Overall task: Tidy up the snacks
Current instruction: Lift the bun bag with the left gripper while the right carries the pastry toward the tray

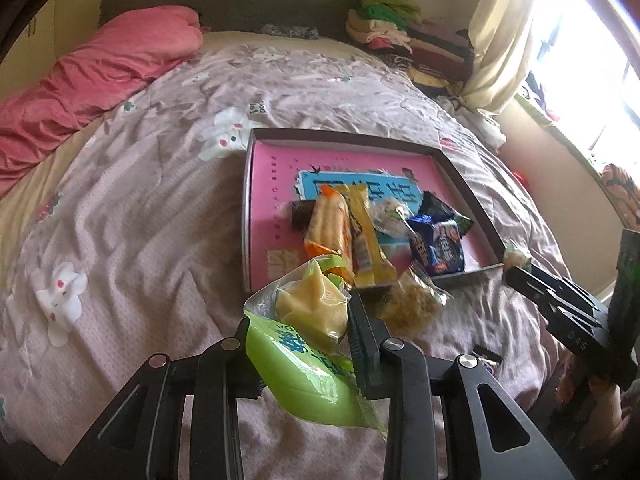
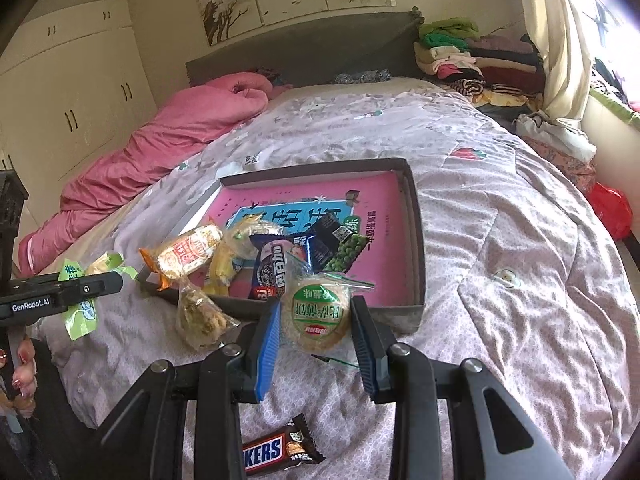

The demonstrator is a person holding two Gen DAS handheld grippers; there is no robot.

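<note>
Your left tongs [image 1: 308, 340] clamp the green pack [image 1: 304, 328], right tongs [image 2: 316, 328] clamp the round cake [image 2: 316, 314]; both probably go next into the box [image 2: 416, 240], near the pile.

My right gripper [image 2: 316, 330] clamps a round green-labelled rice cake [image 2: 316, 316]; the pink-floored box [image 2: 416, 240] lies at twelve o'clock, a Snickers bar [image 2: 280, 450] at six.
</note>
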